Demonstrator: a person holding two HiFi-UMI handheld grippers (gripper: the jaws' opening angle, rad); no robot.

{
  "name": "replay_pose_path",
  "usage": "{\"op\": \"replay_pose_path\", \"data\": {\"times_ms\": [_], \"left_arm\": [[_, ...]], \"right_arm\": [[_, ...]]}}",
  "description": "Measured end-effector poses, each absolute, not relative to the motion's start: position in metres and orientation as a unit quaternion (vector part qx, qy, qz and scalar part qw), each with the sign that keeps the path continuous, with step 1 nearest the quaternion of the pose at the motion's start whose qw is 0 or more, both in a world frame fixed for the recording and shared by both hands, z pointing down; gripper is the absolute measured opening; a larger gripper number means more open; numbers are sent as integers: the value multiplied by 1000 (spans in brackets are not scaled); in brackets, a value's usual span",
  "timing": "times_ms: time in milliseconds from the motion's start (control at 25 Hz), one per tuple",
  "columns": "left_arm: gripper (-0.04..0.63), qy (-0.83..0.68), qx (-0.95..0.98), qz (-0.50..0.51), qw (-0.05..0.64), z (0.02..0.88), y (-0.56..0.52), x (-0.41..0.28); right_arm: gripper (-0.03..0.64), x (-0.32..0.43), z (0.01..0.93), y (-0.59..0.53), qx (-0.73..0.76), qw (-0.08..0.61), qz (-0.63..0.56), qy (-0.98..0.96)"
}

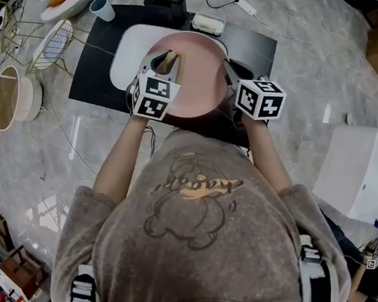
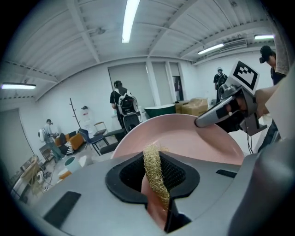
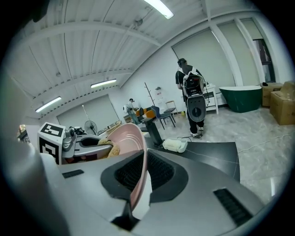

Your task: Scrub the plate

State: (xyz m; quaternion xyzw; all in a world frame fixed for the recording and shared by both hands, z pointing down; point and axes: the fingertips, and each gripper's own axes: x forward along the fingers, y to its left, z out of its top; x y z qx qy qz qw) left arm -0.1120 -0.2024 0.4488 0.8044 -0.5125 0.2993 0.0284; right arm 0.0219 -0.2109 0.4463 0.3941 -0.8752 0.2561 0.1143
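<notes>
Plate (image 1: 199, 78) is up over the mat (image 1: 95, 71); your right gripper (image 3: 140, 180) is clamped on its right rim; your left gripper (image 2: 157, 182) pinches 1 scrubber (image 2: 152, 161), long axis upright; plate face lies straight ahead of it.

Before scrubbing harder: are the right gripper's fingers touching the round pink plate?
Touching. In the right gripper view the round pink plate is clamped between the right gripper fingers.
</notes>
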Motion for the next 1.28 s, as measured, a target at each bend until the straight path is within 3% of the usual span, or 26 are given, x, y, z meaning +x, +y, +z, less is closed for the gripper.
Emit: {"op": "replay_pose_path", "data": {"times_ms": [840,1280], "left_arm": [[78,-452,837,310,15,461,-179,-53],[78,-469,829,305,-17,443,-213,-63]], "right_arm": [[29,4,441,-212,376,122,254,-883],[31,-6,446,-202,361,126,254,-889]]}}
